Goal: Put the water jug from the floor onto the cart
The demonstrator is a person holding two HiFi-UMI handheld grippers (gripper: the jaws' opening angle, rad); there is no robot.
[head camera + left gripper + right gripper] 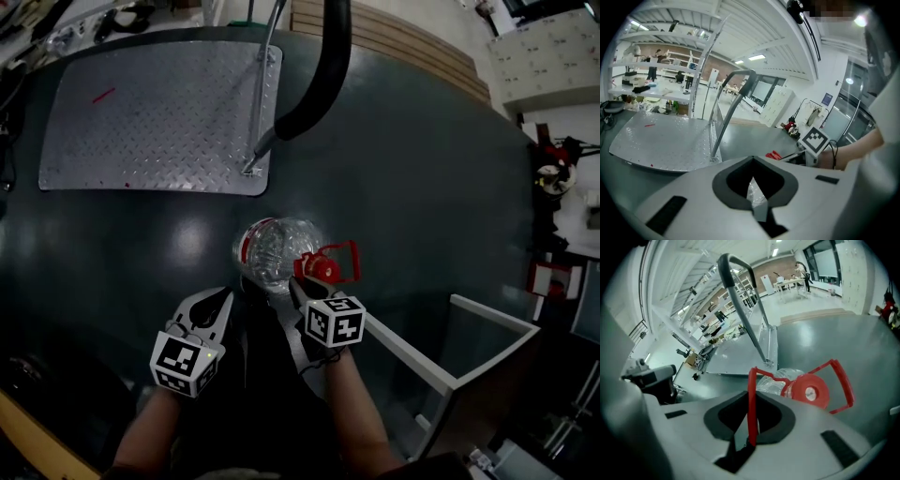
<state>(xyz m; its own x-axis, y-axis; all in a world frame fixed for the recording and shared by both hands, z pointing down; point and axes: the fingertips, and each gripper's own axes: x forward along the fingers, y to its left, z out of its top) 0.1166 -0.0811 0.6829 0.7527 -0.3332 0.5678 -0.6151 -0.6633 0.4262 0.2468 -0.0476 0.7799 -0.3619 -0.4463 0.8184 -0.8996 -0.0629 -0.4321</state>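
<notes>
The clear water jug (275,251) stands on the dark floor just ahead of both grippers, its red cap (319,267) on the right side. My right gripper (302,281) is shut on the jug's red carrying handle (339,262); in the right gripper view one red bar of the handle (751,404) runs down between the jaws, beside the cap (811,391). The left gripper (217,302) sits close to the jug's left side, jaws together, nothing held. Its own view shows only a sliver of the clear jug (754,191) past the jaw tips. The cart's metal platform (150,112) lies beyond, at the upper left.
The cart's black push handle (323,75) arches over the floor beyond the jug, on thin metal posts (262,94). A white-framed glass panel (469,347) stands at the right, near my right arm. Red items and white furniture (553,178) line the right edge.
</notes>
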